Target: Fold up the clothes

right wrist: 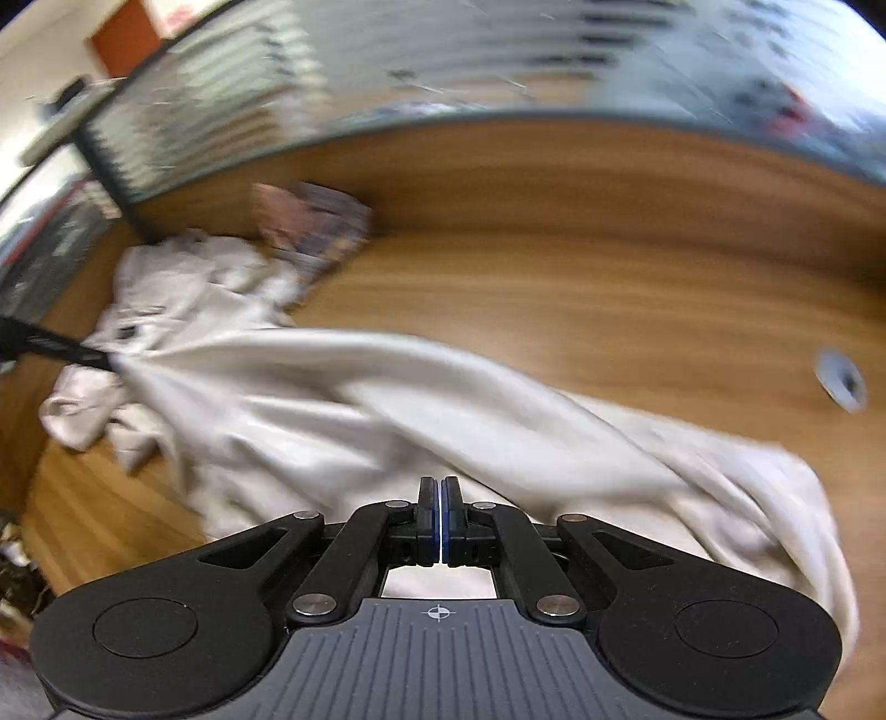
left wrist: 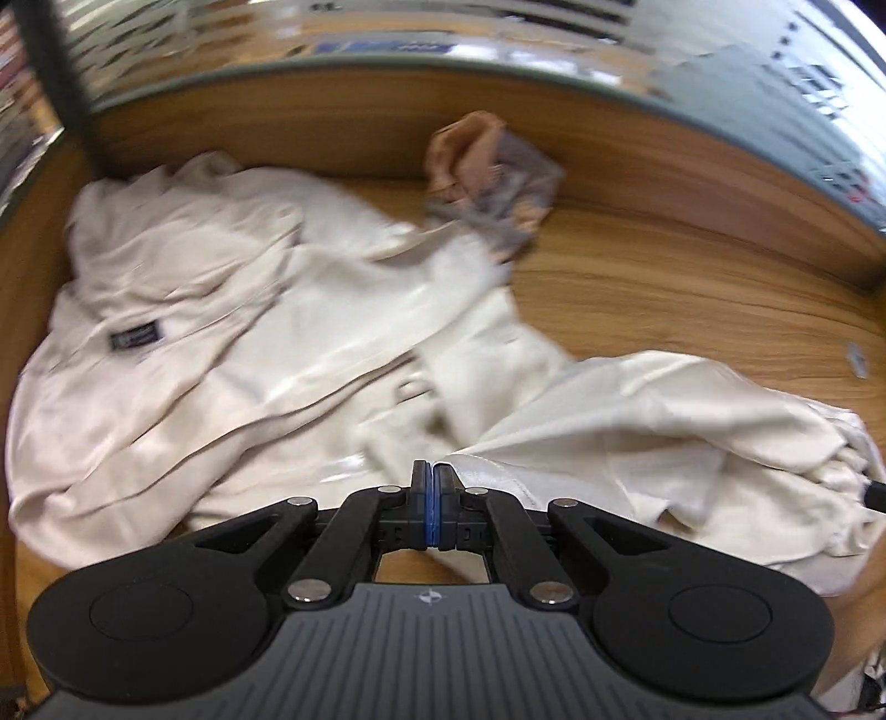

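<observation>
Cream garment (right wrist: pixel 343 399) sprawled across worktop (right wrist: pixel 581 288), bunched toward back-left corner. Left gripper (left wrist: pixel 431 476) clenched on hem; right gripper (right wrist: pixel 441 493) clenched on fabric. Risk: thin pinch slips under tension; drag snags patterned cloth (left wrist: pixel 493 183), spoils fold.

**Setting: an office-like room with a wooden work surface**

A wood-grain table (left wrist: pixel 692 288) is filling the middle of both views, its far edge meeting a raised wooden back panel (left wrist: pixel 343 127). Above that panel, across the top of each frame, ribbed or slatted glazing (right wrist: pixel 387 61) in a dark frame is running the width of the room, blurred by motion. In the upper left of the right wrist view, a pale wall and an orange-red panel (right wrist: pixel 130 41) are showing. A cream garment (left wrist: pixel 266 332) and a patterned cloth (left wrist: pixel 493 177) are lying on the table.
</observation>
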`<state>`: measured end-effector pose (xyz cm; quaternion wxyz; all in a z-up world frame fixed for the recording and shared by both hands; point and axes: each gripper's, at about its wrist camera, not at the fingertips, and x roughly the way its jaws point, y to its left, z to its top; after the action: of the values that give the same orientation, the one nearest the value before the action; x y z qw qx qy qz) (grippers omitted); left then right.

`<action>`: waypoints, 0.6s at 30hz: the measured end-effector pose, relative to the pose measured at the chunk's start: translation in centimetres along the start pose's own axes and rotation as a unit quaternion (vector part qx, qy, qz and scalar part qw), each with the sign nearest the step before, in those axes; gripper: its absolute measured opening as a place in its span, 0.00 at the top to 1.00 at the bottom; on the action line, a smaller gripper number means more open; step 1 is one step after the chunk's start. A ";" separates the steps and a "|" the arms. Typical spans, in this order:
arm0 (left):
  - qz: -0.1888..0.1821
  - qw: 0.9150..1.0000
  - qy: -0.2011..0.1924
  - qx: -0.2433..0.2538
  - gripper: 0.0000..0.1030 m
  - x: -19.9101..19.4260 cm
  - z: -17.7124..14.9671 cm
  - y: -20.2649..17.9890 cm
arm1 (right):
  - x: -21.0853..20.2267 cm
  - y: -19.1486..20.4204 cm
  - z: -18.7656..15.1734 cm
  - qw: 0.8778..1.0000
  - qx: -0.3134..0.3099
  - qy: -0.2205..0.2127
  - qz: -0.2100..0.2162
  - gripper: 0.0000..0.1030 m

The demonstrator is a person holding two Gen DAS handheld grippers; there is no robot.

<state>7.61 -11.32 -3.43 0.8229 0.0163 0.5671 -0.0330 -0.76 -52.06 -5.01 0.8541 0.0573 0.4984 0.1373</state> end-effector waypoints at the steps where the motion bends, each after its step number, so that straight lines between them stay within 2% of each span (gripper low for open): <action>1: -0.004 1.000 0.000 -0.003 0.99 -0.1 -0.2 0.2 | -0.1 -1.0 -0.7 1.000 0.012 0.004 -0.011 0.97; 2: -0.013 1.000 -0.002 -0.006 0.99 -0.2 -0.4 0.3 | -0.3 -2.1 -1.3 0.999 0.024 0.007 -0.024 0.97; 6: -0.033 0.999 -0.013 -0.003 0.69 -1.2 -1.2 -1.6 | -1.2 -5.8 -2.9 0.996 0.059 0.013 -0.066 0.96; 8: -0.042 0.999 -0.018 0.005 0.66 -1.5 -1.5 -3.4 | -1.5 -7.4 -3.4 0.994 0.076 0.014 -0.081 0.95; 11: -0.063 0.998 -0.020 0.012 0.62 -1.5 -1.8 -6.7 | -1.6 -9.4 -4.1 0.991 0.095 0.015 -0.094 0.77; 12: -0.069 0.997 -0.019 0.015 0.62 -1.5 -1.9 -7.8 | -1.6 -9.9 -4.2 0.991 0.097 0.016 -0.097 0.75; 18: -0.099 0.994 -0.004 0.040 0.62 -0.5 -2.3 -14.3 | -0.4 -12.3 -4.3 0.992 0.088 0.020 -0.086 0.74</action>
<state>4.21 -25.45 -3.63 0.8165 -0.0069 0.5607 -0.1374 -2.50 -64.12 -9.71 0.8444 0.0868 0.5284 0.0197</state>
